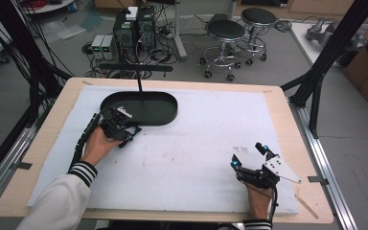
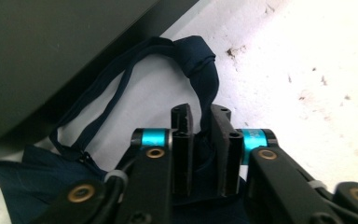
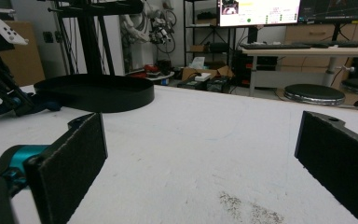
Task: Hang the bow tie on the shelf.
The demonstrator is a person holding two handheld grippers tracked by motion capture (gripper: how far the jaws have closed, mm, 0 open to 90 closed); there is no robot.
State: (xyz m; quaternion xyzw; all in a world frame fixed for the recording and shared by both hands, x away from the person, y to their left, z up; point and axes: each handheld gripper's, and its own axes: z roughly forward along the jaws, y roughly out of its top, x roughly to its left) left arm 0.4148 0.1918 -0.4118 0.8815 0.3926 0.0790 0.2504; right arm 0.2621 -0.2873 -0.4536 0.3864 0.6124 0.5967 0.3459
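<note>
Dark navy fabric item with a knotted strap loop [image 2: 200, 70] lies on the white foam table cover [image 1: 211, 143], just beside the black oval tray [image 1: 139, 108]. Left gripper [image 2: 200, 122] clamped on its strap. Right gripper [image 1: 250, 154] wide open, holding nothing, well apart.

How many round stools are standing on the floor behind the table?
2. One stool stands beyond the table's far edge, right of the computer towers; the second stool is just behind it to the right. More could be out of frame.

strap [image 2: 200, 70] beside tray [image 1: 139, 108], apparently touching
</note>
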